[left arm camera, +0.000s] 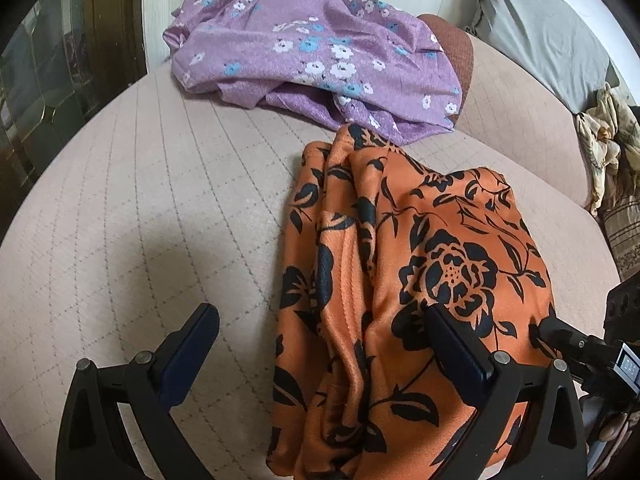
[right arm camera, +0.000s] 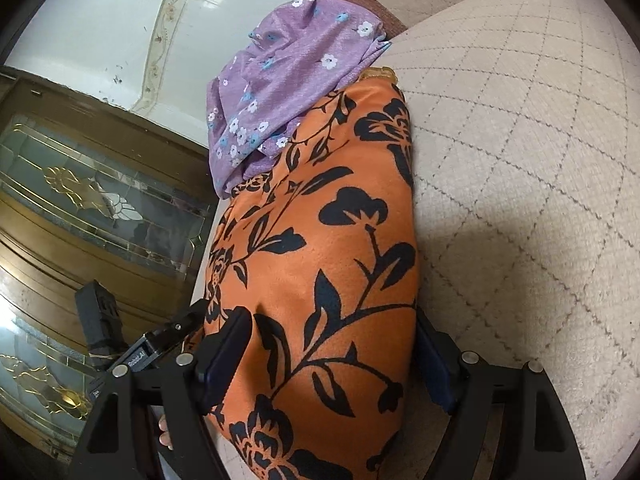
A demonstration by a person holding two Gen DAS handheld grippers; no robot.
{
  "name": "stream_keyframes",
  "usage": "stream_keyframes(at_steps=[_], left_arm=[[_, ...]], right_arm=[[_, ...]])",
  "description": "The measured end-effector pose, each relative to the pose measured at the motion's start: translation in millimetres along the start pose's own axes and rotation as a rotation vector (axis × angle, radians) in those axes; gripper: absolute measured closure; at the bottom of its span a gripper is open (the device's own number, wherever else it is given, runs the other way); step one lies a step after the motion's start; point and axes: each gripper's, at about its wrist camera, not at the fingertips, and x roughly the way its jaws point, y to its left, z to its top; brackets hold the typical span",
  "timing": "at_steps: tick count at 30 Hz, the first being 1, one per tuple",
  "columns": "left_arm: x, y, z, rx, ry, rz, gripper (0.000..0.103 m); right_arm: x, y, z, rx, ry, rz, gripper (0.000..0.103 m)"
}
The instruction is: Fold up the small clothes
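An orange garment with a black floral print (left arm camera: 400,280) lay bunched on the quilted beige cushion (left arm camera: 160,200), its far end just beside a purple flowered garment (left arm camera: 312,56) heaped toward the cushion's far edge. The left gripper (left arm camera: 320,344) and right gripper (right arm camera: 336,344) both stood with jaws spread wide around the orange cloth, neither clamped on it.
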Motion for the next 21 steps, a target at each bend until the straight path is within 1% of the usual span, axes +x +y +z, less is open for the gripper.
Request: stream_keyframes(at_steps=[3,4,6,8,9,11,12,15,18,21], left_arm=[[0,1,0,-0.010,0.009,-0.014,0.000],[1,2,0,-0.017,0.016,-0.028,0.000],[1,6,1,-0.038,0.036,-0.080,0.000],[-3,14,3,-0.076,0.045,-0.173,0.000],[-7,23,6,-0.113,0.034,-0.236,0.000],[-12,37,9,-0.176,0.020,-0.327,0.000],[-13,48,10,-0.230,0.025,-0.394,0.000],[-7,71,10,-0.351,0.070,-0.506,0.000],[1,81,7,-0.407,0.113,-0.509,0.001],[13,80,3,-0.441,0.181,-0.559,0.001]], right_arm=[[1,0,2,0.000,0.002,-0.005,0.022],[1,0,2,-0.001,0.002,-0.007,0.021],[4,3,3,-0.018,-0.002,-0.032,0.021],[8,9,1,-0.059,-0.016,-0.066,0.021],[9,12,-1,-0.085,-0.025,-0.082,0.022],[12,17,-7,-0.143,-0.050,-0.110,0.022],[12,17,-8,-0.156,-0.058,-0.114,0.022],[11,15,-8,-0.156,-0.069,-0.099,0.022],[11,15,-9,-0.173,-0.083,-0.101,0.022],[7,13,-12,-0.173,-0.087,-0.094,0.023]])
